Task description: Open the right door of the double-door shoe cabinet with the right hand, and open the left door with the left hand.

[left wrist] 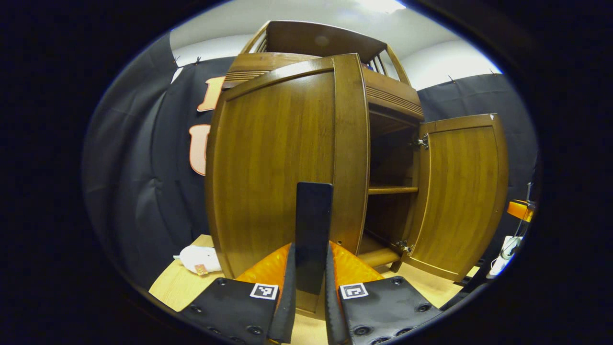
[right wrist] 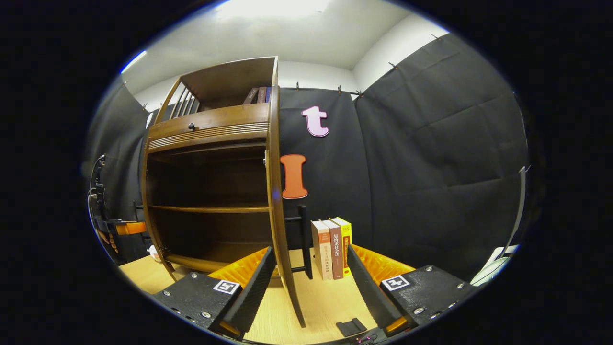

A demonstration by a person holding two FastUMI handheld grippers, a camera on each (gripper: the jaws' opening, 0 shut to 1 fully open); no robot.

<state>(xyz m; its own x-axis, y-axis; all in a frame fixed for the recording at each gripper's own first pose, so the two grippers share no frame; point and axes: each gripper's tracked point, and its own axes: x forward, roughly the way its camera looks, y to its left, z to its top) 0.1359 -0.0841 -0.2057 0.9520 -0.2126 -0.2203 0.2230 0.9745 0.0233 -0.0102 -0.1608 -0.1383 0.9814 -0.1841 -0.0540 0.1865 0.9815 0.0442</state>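
The brown wooden shoe cabinet [left wrist: 392,96] stands on a light wood table. In the left gripper view its left door [left wrist: 278,163] is swung out toward me, and my left gripper [left wrist: 310,292] is shut on that door's dark upright handle [left wrist: 313,215]. The right door [left wrist: 459,191] hangs wide open, and bare shelves [left wrist: 390,190] show between the doors. In the right gripper view the right door [right wrist: 277,201] is seen edge-on with its black handle [right wrist: 302,239] behind it. My right gripper [right wrist: 311,287] is open, its fingers standing either side of the door's lower edge without touching it.
Three upright books [right wrist: 331,249] stand on the table [right wrist: 325,302] beside the cabinet. More books [right wrist: 258,94] sit on the top shelf. A white soft thing [left wrist: 198,258] lies left of the cabinet. A small black piece [right wrist: 351,327] lies near my right gripper.
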